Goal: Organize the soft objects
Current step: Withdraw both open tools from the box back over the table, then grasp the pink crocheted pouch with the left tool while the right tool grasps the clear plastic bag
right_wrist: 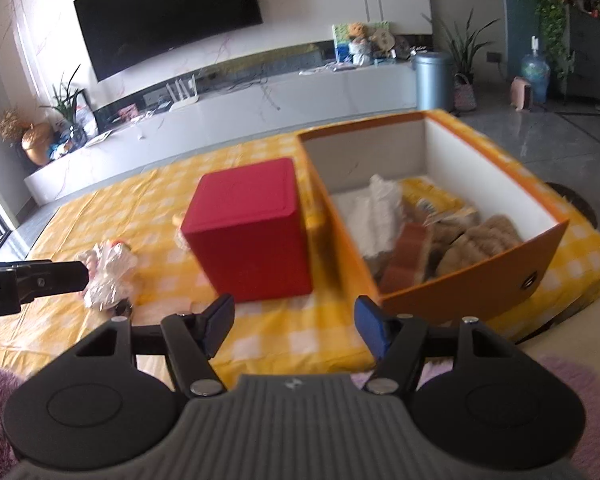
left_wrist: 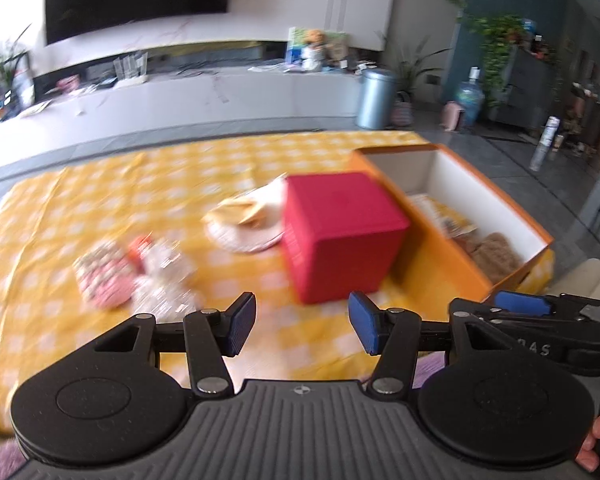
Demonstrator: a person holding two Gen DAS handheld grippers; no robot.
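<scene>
An open orange box (left_wrist: 452,248) (right_wrist: 476,284) stands at the right of the yellow checked tablecloth (left_wrist: 100,208) (right_wrist: 132,208). It holds a brown furry thing (right_wrist: 488,240), a white cloth (right_wrist: 376,216) and other soft items. A red cube box (left_wrist: 340,236) (right_wrist: 252,232) stands left of it. A pale hat-like soft thing (left_wrist: 244,220) lies behind the cube. A pink and white crinkly bundle (left_wrist: 136,272) (right_wrist: 108,272) lies at the left. My left gripper (left_wrist: 302,322) is open and empty near the table's front edge. My right gripper (right_wrist: 294,326) (left_wrist: 520,304) is open and empty, to the right of the left one.
A long white TV bench (right_wrist: 260,96) with a wall TV (right_wrist: 168,12) runs behind the table. A grey bin (right_wrist: 432,80), plants and a water bottle (right_wrist: 536,76) stand at the back right. Purple fluffy fabric (right_wrist: 588,400) lies under the grippers.
</scene>
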